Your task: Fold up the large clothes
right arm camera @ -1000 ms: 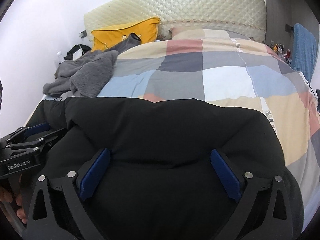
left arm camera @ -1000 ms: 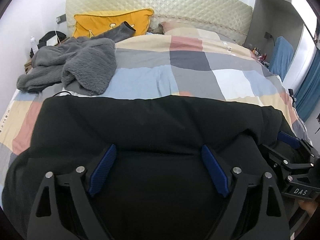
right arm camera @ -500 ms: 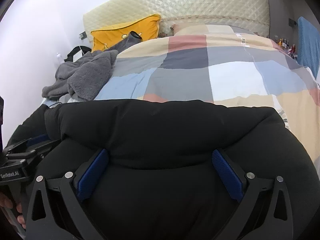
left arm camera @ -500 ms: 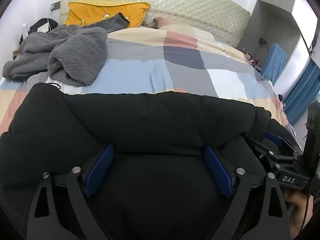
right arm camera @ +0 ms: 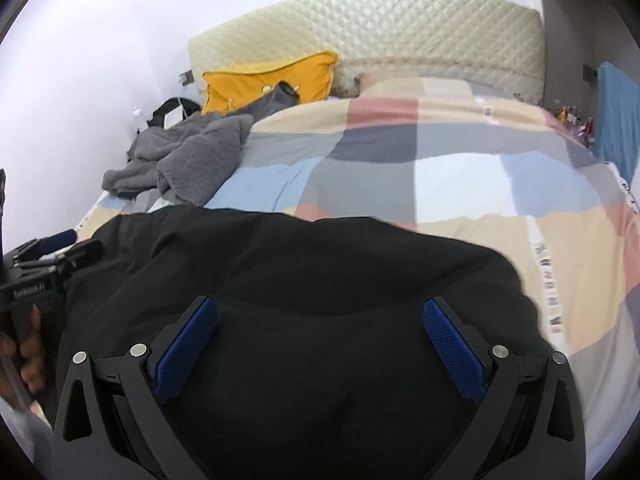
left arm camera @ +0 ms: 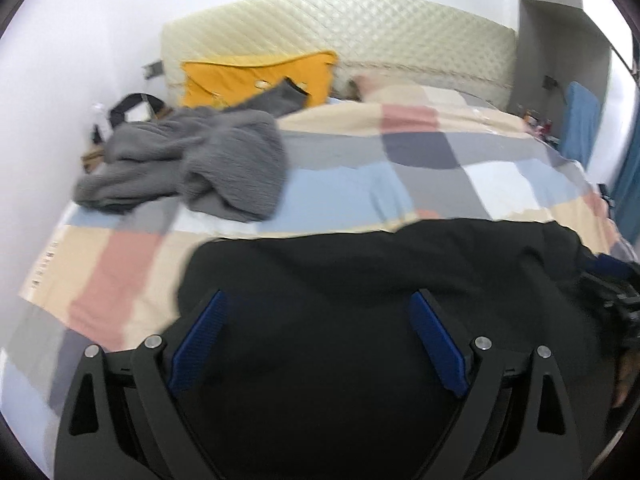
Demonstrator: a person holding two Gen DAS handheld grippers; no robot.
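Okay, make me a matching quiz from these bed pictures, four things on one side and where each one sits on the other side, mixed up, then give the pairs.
Things:
1. yellow pillow
2. grey fleece garment
3. black garment
4. blue towel

Places:
A. spread at the near end of the bed, under both grippers
B. hanging at the far right, off the bed
C. leaning against the quilted headboard
D. crumpled at the bed's left edge

Pairs: 1-C, 2-D, 3-A, 4-B

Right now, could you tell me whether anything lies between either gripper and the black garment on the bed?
Nothing visible does. The black garment bulges directly between the wide blue pads of both the left gripper and the right gripper; the left jaws are opening. The grey fleece lies apart, farther up the bed.
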